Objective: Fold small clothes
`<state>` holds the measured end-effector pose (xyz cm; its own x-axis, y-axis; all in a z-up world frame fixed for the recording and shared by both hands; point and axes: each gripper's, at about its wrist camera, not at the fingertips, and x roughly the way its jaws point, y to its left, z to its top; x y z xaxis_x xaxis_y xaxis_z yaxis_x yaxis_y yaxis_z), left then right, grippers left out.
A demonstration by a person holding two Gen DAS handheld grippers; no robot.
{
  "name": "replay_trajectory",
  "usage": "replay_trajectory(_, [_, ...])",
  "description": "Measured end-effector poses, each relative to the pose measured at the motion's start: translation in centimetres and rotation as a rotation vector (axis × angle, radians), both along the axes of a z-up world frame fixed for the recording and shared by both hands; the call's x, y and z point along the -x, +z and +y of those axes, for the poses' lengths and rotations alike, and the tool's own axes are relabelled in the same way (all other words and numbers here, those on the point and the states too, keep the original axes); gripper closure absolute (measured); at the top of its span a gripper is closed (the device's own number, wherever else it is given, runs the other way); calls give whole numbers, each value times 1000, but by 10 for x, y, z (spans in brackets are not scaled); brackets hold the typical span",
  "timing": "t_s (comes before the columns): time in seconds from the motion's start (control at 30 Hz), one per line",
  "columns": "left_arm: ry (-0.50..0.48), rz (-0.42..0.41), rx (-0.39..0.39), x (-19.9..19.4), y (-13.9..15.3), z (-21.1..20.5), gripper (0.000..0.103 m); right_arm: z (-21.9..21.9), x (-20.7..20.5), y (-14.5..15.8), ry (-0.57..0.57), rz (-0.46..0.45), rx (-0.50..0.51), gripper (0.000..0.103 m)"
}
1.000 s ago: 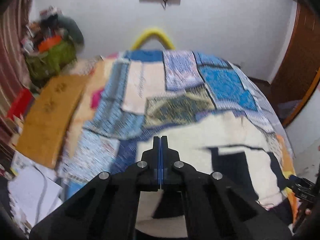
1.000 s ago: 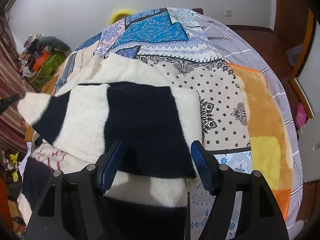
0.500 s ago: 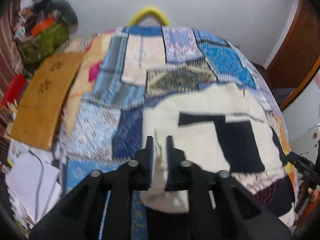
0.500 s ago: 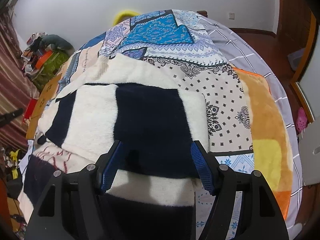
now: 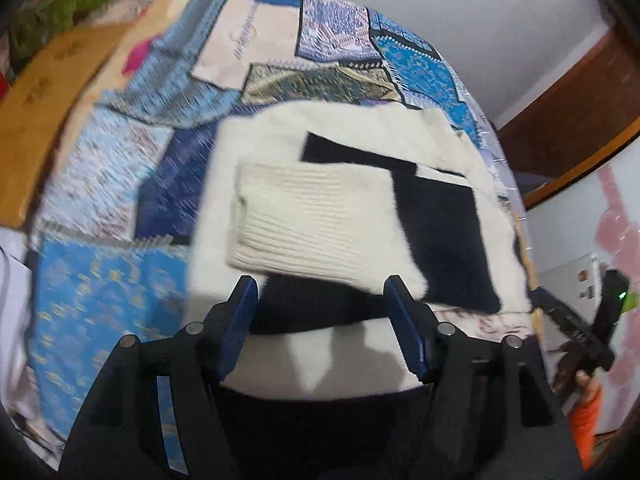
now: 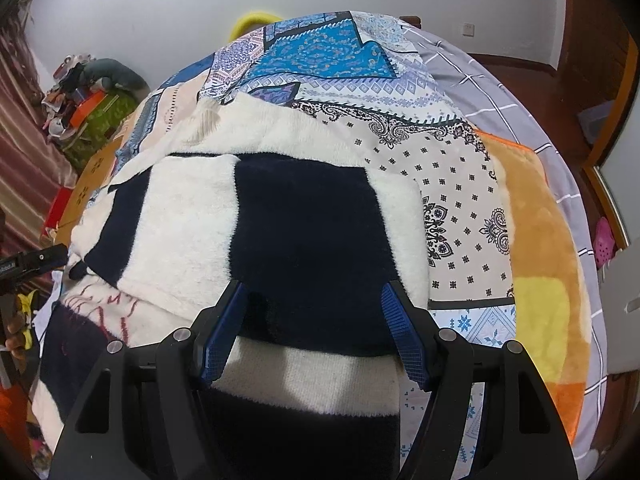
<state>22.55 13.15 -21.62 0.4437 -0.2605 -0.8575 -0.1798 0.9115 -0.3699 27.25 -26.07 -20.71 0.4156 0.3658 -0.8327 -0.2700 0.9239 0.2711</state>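
Note:
A fluffy cream and navy sweater [image 5: 360, 208] [image 6: 256, 232] lies on a patchwork bedspread [image 5: 120, 184] [image 6: 448, 168]. One sleeve is folded across its body, the ribbed cream cuff [image 5: 312, 220] resting on top. My left gripper [image 5: 322, 292] hangs just above the sweater near that cuff; its jaws are opening and no cloth is between them. My right gripper [image 6: 314, 296] hovers over the navy block of the folded sleeve, jaws apart, not pinching any cloth. The right gripper's tool [image 5: 576, 328] also shows at the left wrist view's right edge.
An orange plush blanket [image 6: 536, 232] and a grey checked sheet [image 6: 492, 84] lie right of the bedspread. A wooden board [image 5: 44, 92] and cluttered bags [image 6: 92, 96] stand off the bed's left side. A yellow hoop [image 6: 250, 22] sits at the far end near the wall.
The left gripper let the sleeve go: its jaws went from shut to wide apart as it dipped toward the sweater. The sleeve now lies folded across the body. The right gripper stayed put.

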Motion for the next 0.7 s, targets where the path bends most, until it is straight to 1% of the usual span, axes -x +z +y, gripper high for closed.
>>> replay_trajectory(0.1, [10,14,68,-6,-6,-1,38,-1,0,0,0,0,1,37])
replay_trajectory(0.23, [26,35,119,-17,-14,1,38,-2,-1,-2,-6,3,-2,37])
replay_trajectory(0.4, [106,65,192,-28,-26,12,38,-6,-2,-5,-11,8,-6,37])
replay_trajectory(0.47, [121,65,205,-33,-26,15,38,-6,-2,-5,-11,9,-6,37])
replay_trajectory(0.5, [125,62,203,-35,-26,15,40,-6,-2,-5,-11,9,-6,37])
replay_trajectory(0.53, [132,57,190,-38,-25,15,42,-6,-2,-5,-12,9,-6,37])
replay_trajectory(0.57, [137,54,168,-41,-25,14,50,-7,-2,-5,-12,10,-6,37])
replay_trajectory(0.6, [141,52,133,-43,-23,13,61,-7,-2,-5,-14,10,-6,37])
replay_trajectory(0.63, [140,48,92,-45,-22,11,69,-8,-2,-5,-14,10,-7,37])
replay_trajectory(0.67, [137,43,61,-47,-22,11,83,-9,-2,-5,-15,10,-9,37])
replay_trajectory(0.7, [137,37,23,-49,-20,9,89,-9,-1,-5,-15,9,-9,37])
